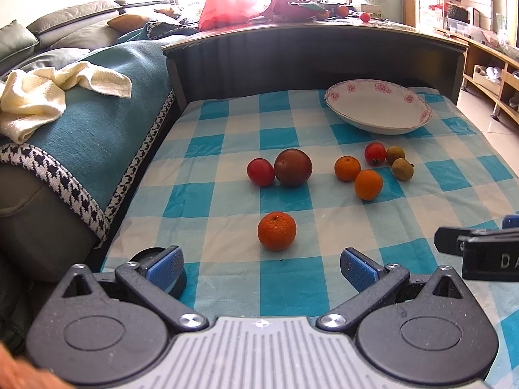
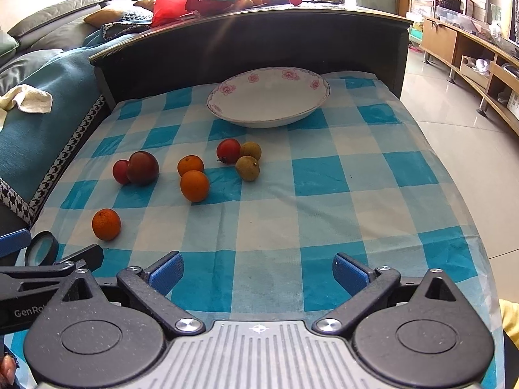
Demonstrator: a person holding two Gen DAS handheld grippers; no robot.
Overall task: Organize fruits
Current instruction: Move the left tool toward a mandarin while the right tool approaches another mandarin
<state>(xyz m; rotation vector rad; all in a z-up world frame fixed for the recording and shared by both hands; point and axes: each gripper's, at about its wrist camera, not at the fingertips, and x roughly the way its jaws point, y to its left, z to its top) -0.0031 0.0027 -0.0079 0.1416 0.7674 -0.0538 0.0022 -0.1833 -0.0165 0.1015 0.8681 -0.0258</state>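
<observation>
Lettering "GenRo" we read lower left on the left claw (image 2: 19,243); "DA" lower right on the right claw (image 1: 506,223); both spread, empty.

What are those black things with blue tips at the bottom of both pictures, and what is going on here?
They are two hand-held grippers a person carries, each with a camera looking along its jaws. One picture is from the left gripper, the other from the right gripper. Both stand open and hold nothing. On the blue-and-white checked cloth lie three oranges, the nearest just ahead of the left gripper, plus a dark red round fruit, two small red fruits and two small brownish ones. Behind them sits an empty white bowl with pink flowers.
</observation>
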